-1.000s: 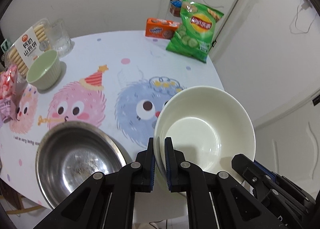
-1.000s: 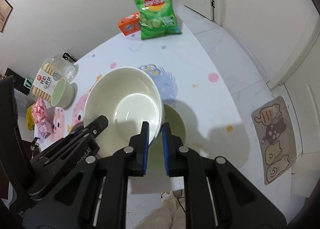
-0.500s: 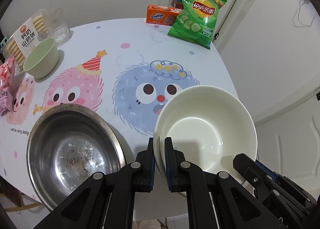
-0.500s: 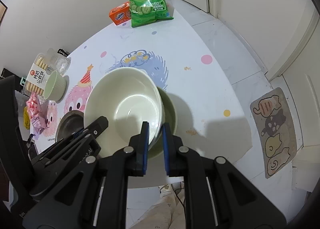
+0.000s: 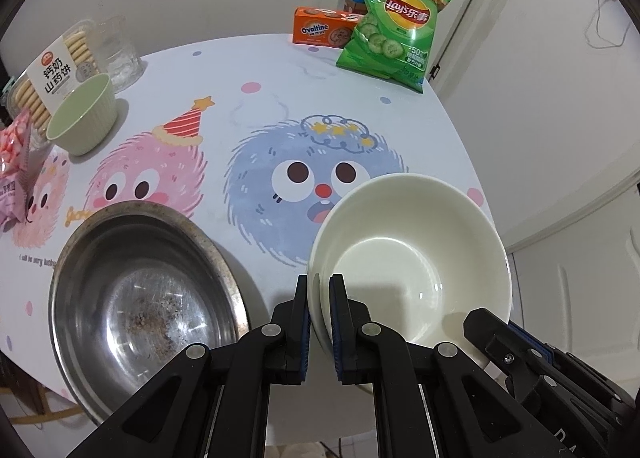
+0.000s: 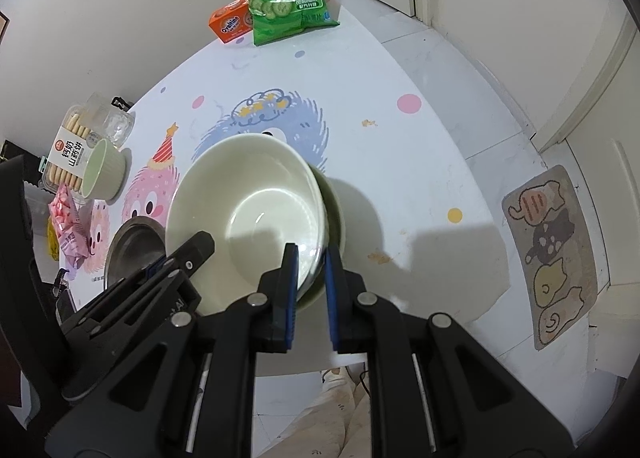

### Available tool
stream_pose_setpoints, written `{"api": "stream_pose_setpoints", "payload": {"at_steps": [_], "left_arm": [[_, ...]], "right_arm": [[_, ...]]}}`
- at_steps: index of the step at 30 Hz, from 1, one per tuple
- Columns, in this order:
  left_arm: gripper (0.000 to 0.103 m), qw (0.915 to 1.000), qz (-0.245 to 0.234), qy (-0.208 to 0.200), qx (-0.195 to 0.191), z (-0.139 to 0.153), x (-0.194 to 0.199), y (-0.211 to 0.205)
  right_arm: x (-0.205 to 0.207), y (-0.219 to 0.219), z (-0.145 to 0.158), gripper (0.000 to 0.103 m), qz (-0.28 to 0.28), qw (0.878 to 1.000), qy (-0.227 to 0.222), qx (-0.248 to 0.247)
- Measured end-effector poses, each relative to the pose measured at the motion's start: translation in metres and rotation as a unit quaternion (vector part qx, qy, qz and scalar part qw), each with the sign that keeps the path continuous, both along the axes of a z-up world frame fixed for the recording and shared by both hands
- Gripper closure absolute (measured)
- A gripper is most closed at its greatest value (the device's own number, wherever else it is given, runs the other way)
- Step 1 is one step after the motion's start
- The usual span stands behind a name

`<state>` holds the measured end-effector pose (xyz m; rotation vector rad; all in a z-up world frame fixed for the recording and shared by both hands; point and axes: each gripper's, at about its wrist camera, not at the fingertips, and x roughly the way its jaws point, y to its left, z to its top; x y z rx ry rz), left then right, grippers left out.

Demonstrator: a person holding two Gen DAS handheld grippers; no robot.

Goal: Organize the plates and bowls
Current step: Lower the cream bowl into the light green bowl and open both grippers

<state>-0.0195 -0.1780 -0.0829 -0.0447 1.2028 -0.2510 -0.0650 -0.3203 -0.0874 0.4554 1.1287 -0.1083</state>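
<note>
I have the white bowl [image 5: 412, 258] pinched by its rim in both my left gripper [image 5: 319, 316] and right gripper [image 6: 310, 278], poised over the green bowl [image 6: 335, 213] on the surface [image 5: 260, 69], so next I should seat it squarely inside and then release.

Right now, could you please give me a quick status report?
Both grippers, left and right, clamp the cream ceramic bowl by its rim. A green bowl sits directly beneath. Steel bowl alongside, apart.

Green Lay's crisp bag [image 5: 398, 23] far ahead of the jaws, orange Ovaltine box [image 5: 324, 27] just beside it, biscuit tub [image 5: 56, 69], clear glass [image 5: 118, 51] and pink sweet packet [image 5: 16, 165] far left, cartoon-printed worktop [image 5: 256, 105], cat floor mat [image 6: 554, 258] far right.
</note>
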Motion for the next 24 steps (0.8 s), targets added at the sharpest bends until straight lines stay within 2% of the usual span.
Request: {"api": "stream_pose_setpoints", "payload": {"at_steps": [9, 24], "left_arm": [[0.095, 0.9996, -0.013, -0.020, 0.017, -0.001, -0.006, -0.002], [0.094, 0.9995, -0.017, -0.025, 0.014, 0.001, -0.004, 0.000]], "right_arm": [[-0.001, -0.001, -0.007, 0.088, -0.002, 1.000, 0.003, 0.003], [0.002, -0.001, -0.011, 0.087, -0.002, 1.000, 0.013, 0.002]]}}
